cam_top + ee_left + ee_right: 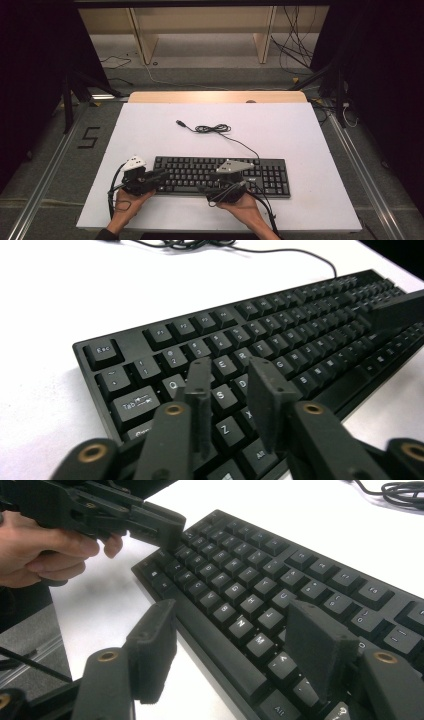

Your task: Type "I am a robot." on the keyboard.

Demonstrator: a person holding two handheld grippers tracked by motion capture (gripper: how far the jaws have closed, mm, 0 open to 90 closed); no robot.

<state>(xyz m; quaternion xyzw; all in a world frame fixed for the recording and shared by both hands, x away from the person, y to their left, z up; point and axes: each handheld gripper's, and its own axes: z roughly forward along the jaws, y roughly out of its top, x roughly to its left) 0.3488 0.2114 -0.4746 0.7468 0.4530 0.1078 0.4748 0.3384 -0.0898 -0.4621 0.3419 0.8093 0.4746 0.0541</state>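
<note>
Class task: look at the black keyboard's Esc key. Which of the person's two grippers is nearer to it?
Left. The left gripper hovers over the keyboard's left end, near the Esc key. The right gripper sits farther along the front edge, toward the middle.

Grey floor [60, 165], wooden shelf legs [142, 42], dark curtains [30, 75].

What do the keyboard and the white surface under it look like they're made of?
The keyboard looks like matte black plastic: moulded keycaps with printed white legends and soft, dull highlights. The white surface seems a smooth, matte sheet or board laid over a wooden table; whether paper or laminate I cannot tell.
</note>
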